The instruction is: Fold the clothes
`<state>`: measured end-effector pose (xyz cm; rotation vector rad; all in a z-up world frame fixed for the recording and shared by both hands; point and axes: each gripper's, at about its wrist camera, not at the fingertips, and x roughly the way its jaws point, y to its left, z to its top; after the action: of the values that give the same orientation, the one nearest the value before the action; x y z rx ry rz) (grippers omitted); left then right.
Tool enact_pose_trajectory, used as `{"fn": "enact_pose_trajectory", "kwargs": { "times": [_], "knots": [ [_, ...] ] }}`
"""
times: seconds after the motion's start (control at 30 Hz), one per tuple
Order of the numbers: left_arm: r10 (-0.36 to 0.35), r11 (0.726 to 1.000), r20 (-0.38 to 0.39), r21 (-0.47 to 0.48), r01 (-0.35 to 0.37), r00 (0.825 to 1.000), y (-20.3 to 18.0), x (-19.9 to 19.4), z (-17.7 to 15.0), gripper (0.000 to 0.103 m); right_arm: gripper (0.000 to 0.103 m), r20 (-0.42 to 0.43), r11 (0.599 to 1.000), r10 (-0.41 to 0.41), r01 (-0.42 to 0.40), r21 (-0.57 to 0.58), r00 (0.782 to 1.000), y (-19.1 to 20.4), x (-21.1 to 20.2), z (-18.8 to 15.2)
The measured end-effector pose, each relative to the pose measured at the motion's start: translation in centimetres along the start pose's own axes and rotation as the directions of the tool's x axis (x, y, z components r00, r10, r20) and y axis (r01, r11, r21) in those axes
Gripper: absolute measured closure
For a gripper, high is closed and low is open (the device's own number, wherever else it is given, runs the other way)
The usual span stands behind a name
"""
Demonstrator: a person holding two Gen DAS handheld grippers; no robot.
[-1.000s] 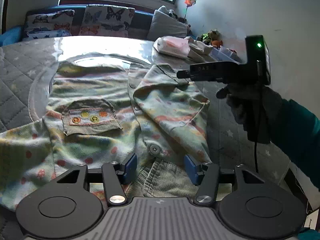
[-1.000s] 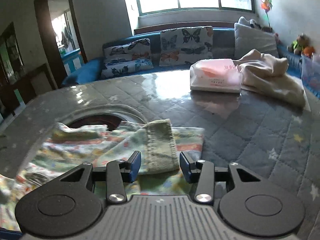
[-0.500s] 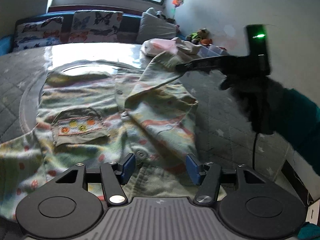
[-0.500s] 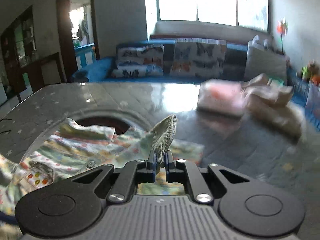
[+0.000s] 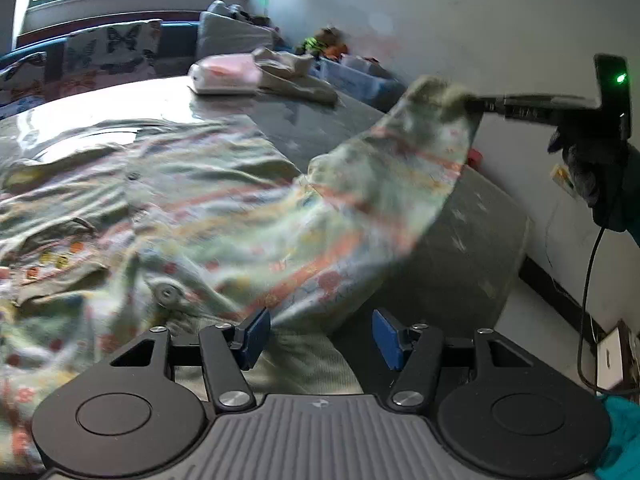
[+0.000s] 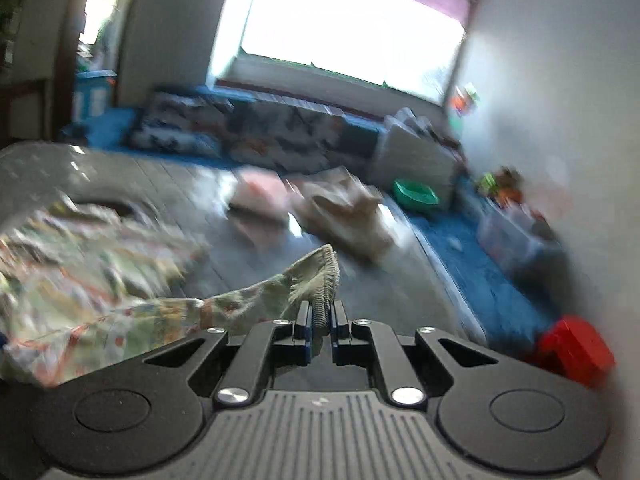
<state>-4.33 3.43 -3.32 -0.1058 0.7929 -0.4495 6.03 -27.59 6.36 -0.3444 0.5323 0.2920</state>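
A child's patterned jacket with a corduroy pocket and snap buttons lies spread on the grey quilted table. My right gripper is shut on the ribbed cuff of its sleeve. In the left wrist view that gripper holds the sleeve stretched out and up past the table's right edge. My left gripper is open low over the jacket's corduroy hem, with the fabric between its blue pads.
A pink packet and a beige folded garment lie at the table's far side. A sofa with butterfly cushions stands behind. Toys and a plastic box line the right wall. A red object sits on the floor.
My right gripper shut on the sleeve cuff, lifted it and swung it out to the right, unfolding the sleeve off the jacket. My left gripper stayed open by the hem.
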Motion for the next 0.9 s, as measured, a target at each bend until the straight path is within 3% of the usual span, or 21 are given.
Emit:
{"fn": "enact_pose_trajectory", "kwargs": {
  "times": [0.27, 0.33, 0.47, 0.53, 0.7, 0.9],
  "knots": [
    [-0.012, 0.999, -0.02, 0.037, 0.012, 1.0, -0.8, 0.0, -0.5, 0.037, 0.086, -0.231, 0.991, -0.086, 0.107, 0.079, 0.969, -1.2, 4.2, -7.4],
    [-0.016, 0.999, -0.022, 0.033, 0.016, 1.0, -0.7, -0.1, -0.4, 0.037, 0.086, -0.218, 0.987, -0.103, 0.127, 0.102, 0.971, -1.5, 4.1, -7.4],
    [-0.022, 1.0, -0.016, 0.021, 0.022, 1.0, -0.5, -0.3, 0.1, 0.037, 0.068, -0.128, 0.988, 0.032, -0.012, 0.155, 0.991, -0.4, 3.2, -6.0],
    [-0.031, 0.999, -0.004, 0.011, 0.031, 1.0, -0.5, -0.4, 0.4, 0.037, 0.068, -0.127, 0.984, 0.098, -0.077, 0.158, 0.987, 0.7, 3.8, -5.7],
    [-0.063, 0.998, -0.005, 0.03, 0.063, 0.998, -1.1, 0.0, 0.8, 0.037, 0.068, -0.162, 0.972, 0.129, -0.092, 0.217, 0.978, 0.6, 7.1, -6.4],
    [-0.095, 0.994, -0.048, 0.055, 0.098, 0.994, -1.4, 2.0, 0.5, 0.036, 0.067, -0.142, 0.958, 0.125, -0.082, 0.275, 0.982, -1.2, 9.9, -6.2]
  ]
}}
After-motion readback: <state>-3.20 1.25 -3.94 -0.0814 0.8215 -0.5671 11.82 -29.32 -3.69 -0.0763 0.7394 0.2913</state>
